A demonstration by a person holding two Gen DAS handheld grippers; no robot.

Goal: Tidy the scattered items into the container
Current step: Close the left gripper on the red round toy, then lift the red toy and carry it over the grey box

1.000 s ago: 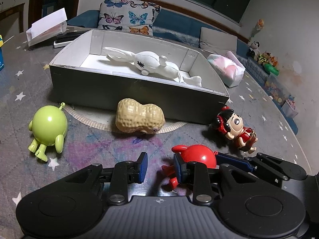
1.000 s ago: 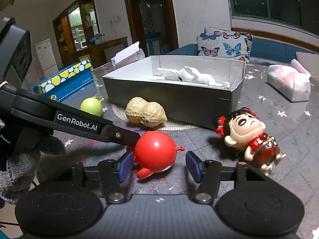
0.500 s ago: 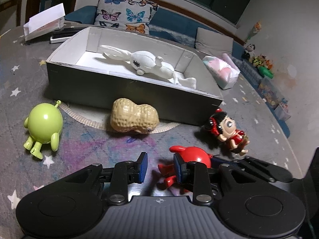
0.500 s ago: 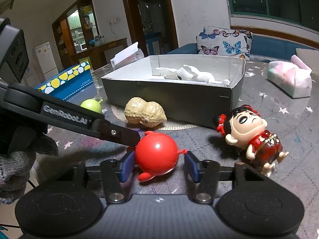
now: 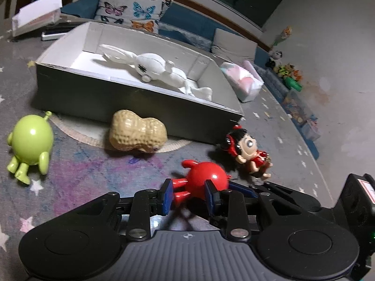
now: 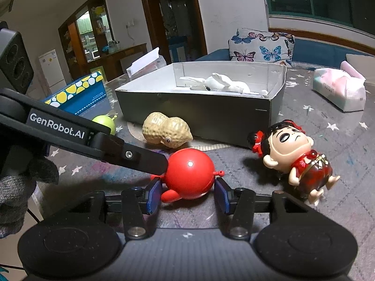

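A red round toy (image 6: 188,175) lies on the star-patterned mat. My right gripper (image 6: 187,190) has closed in on it, pads touching both sides. My left gripper (image 5: 188,195) is partly open around the same red toy (image 5: 206,178); one of its fingers (image 6: 140,158) touches the toy's left side in the right wrist view. The grey box (image 5: 131,98) holds a white plush rabbit (image 5: 154,70). A peanut toy (image 5: 137,133), a green alien toy (image 5: 30,140) and a red-dressed doll (image 5: 248,151) lie in front of the box.
A pink tissue pack (image 6: 339,91) sits right of the box. A blue dotted box (image 6: 77,96) stands to the left. A white paper holder (image 5: 35,16) and a butterfly cushion (image 5: 133,9) are behind the box. Small toys and bins line the far wall (image 5: 290,77).
My right gripper's jaws have narrowed onto the red toy. My left gripper has shifted right and opened, so the toy is now between its pads instead of beside them.
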